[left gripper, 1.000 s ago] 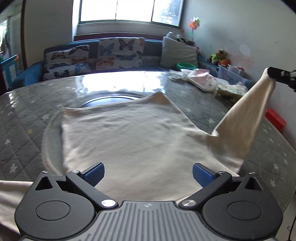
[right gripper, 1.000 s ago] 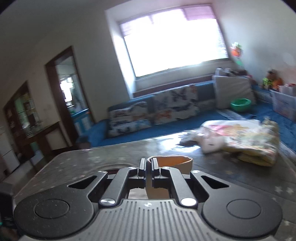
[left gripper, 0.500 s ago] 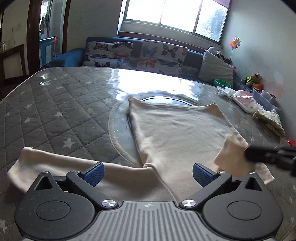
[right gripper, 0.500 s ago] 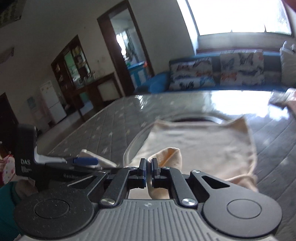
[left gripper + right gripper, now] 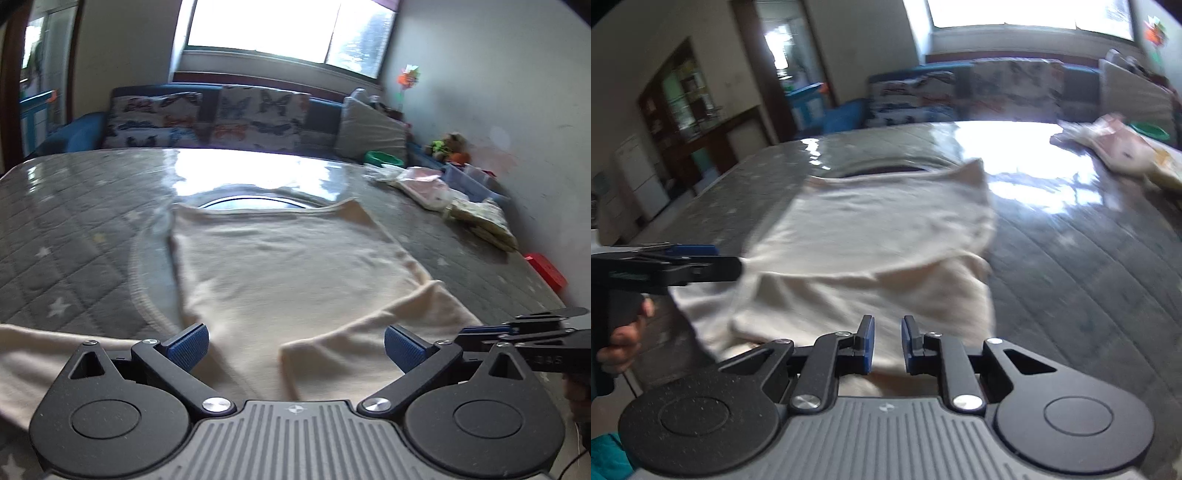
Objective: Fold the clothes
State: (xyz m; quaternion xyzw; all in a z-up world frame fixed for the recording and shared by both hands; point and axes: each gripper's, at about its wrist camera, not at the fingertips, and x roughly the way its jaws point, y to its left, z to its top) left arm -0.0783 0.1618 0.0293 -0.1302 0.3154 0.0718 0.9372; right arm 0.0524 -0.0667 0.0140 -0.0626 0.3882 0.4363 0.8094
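The cream shirt's (image 5: pixel 288 269) left sleeve (image 5: pixel 22 354) runs past the frame edge, its cuff unseen.

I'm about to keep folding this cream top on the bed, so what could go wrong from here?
The folded right sleeve lies loosely on the cream top, so it may slide out of place. The left sleeve is still spread sideways. The right tool, open just above the cloth, could snag it and drag wrinkles.
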